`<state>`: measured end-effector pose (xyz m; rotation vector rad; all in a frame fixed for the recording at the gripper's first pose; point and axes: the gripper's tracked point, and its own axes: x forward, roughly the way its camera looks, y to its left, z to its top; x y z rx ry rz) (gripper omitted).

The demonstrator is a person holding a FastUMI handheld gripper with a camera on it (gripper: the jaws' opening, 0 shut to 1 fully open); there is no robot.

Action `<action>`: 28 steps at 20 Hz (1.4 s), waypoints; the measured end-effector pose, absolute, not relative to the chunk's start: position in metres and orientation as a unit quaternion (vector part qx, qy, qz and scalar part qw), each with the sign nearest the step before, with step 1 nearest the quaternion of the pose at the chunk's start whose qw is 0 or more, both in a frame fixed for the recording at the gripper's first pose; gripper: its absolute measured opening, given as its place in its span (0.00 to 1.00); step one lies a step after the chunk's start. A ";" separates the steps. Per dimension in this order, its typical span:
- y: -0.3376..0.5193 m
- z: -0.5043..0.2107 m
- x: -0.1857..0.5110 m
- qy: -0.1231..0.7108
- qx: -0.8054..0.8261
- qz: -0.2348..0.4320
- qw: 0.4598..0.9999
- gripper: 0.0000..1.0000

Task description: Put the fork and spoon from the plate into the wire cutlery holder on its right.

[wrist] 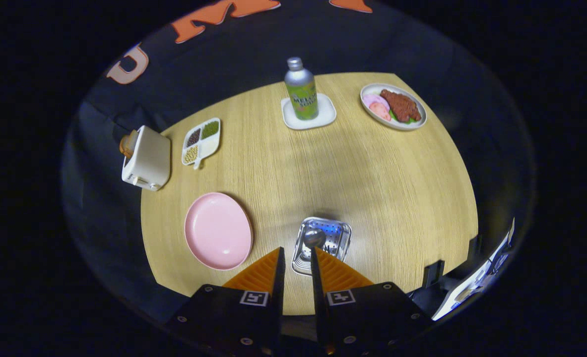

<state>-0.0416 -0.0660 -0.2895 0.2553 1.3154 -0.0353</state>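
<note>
The metal cutlery holder [334, 241] stands on the wooden table [382, 198], just ahead of my fingertips and slightly to their right. A spoon's round bowl [314, 237] shows at the holder's near left side, right beyond my right fingertip [318, 255]; its handle is hidden. The pink plate [218, 230] lies to the left of the holder with nothing on it. My gripper [297, 251] hovers above the holder's near edge. Its fingers stand a narrow gap apart with nothing between them. I cannot make out a fork.
At the far side stand a bottle [301, 89] on a small white tray [323, 115] and a plate of food [393, 106]. A white toaster [146, 157] and a divided dish of beans [201, 141] sit at the far left.
</note>
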 end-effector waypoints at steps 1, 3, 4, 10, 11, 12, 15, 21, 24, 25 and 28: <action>-0.064 -0.283 -0.033 0.583 0.113 -0.012 0.804 0.31; -0.056 -0.267 -0.017 0.534 0.103 0.001 0.839 0.40; -0.054 -0.259 -0.013 0.511 0.097 0.005 0.854 0.46; -0.059 -0.173 0.017 0.333 0.055 0.013 0.941 0.65; -0.065 -0.158 0.026 0.293 0.033 0.004 0.955 0.70; -0.068 -0.147 0.028 0.265 0.017 -0.001 0.964 0.77; -0.063 -0.109 0.034 0.198 0.017 -0.007 0.980 0.89; -0.053 -0.043 0.045 0.068 0.014 -0.004 0.998 0.95; -0.042 -0.021 0.046 0.031 0.009 0.000 0.999 0.95; -0.041 -0.014 0.047 0.019 0.005 0.000 1.000 0.95; -0.032 -0.003 0.046 -0.002 -0.004 0.011 1.000 0.95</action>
